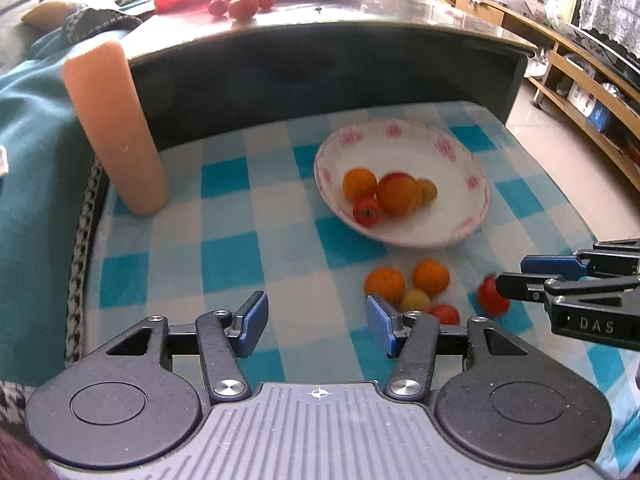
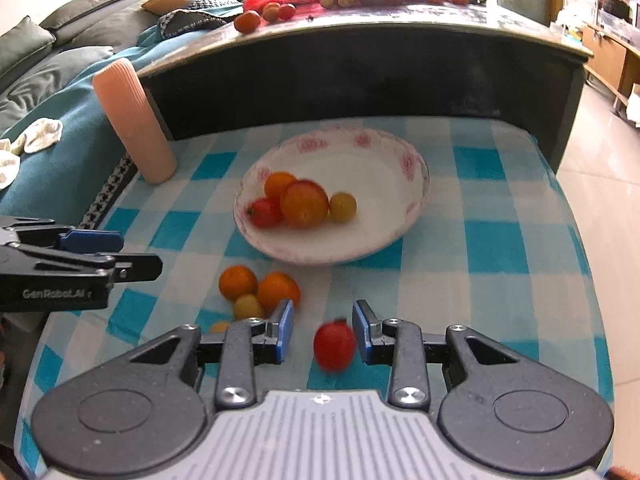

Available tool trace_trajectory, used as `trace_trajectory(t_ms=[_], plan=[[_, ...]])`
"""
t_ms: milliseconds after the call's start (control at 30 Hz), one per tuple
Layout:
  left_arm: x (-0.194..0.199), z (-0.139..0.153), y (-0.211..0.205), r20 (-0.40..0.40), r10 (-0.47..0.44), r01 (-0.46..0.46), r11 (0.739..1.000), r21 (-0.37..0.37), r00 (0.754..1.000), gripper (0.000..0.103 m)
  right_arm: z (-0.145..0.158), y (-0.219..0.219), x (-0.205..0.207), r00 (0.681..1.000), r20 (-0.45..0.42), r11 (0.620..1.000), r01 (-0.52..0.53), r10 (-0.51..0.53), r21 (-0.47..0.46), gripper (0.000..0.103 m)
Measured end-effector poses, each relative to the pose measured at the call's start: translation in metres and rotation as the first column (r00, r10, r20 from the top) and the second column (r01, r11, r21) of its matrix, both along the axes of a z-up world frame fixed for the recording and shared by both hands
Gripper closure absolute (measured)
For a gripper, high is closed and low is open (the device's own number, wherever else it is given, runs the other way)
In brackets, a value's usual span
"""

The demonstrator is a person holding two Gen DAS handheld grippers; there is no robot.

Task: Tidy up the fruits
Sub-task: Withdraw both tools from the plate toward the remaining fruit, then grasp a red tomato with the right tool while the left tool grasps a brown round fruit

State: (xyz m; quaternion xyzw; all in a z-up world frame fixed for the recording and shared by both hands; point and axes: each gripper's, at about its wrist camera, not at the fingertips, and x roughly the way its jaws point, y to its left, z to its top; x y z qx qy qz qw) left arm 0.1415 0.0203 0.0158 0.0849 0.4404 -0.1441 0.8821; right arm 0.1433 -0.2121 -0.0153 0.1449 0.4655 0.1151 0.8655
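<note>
Your right gripper sits low in the frame with its jaws narrow, bracketing the red tomato. The right-hand pad is against it, but there's a gap on the left side, so I wouldn't call that a grip yet. The tomato looks smeared, and if it's rolling, closing now could squirt it forward across the checked cloth or off its near edge.

Your left gripper is about half open at the bottom centre of its view and holds nothing. Watch its right finger, which is just beside the loose pile: two oranges, a small yellow fruit and another red one. A careless sweep there would scatter the lot.

The plate lies above the pile, centre frame, and already holds four fruits crowded on its near-left side. It's shallow, so a tomato dropped from high up could bounce out or knock those neighbours over the rim.

Both tools work the same patch, so mind they don't collide.
</note>
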Motion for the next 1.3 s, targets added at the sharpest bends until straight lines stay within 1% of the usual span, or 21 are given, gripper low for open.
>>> trace_trajectory(t_ms=[367, 667, 833, 1000, 1300], plan=[[-0.022, -0.002, -0.001, -0.017, -0.034, 0.034, 0.999, -0.022, 0.999, 0.039, 0.000, 0.005, -0.029, 0.999, -0.029, 1.000, 0.013, -0.013, 0.005, 0.057], [-0.038, -0.016, -0.009, -0.057, -0.061, 0.060, 0.998, -0.012, 0.997, 0.039, -0.003, -0.006, -0.047, 0.998, -0.058, 0.999, 0.037, -0.037, 0.001, 0.057], [-0.039, -0.022, -0.018, -0.068, -0.089, 0.089, 0.996, 0.002, 0.994, 0.039, -0.006, -0.006, -0.048, 0.998, -0.063, 1.000, 0.019, -0.019, -0.008, 0.057], [-0.038, -0.027, -0.030, -0.073, -0.115, 0.117, 0.993, 0.015, 0.991, 0.039, -0.007, -0.003, -0.044, 0.999, -0.048, 1.000, -0.005, 0.005, -0.015, 0.057], [-0.034, -0.032, -0.045, -0.080, -0.140, 0.143, 0.989, 0.034, 0.987, 0.039, -0.012, -0.002, -0.035, 0.998, -0.055, 1.000, -0.025, 0.024, -0.016, 0.057]])
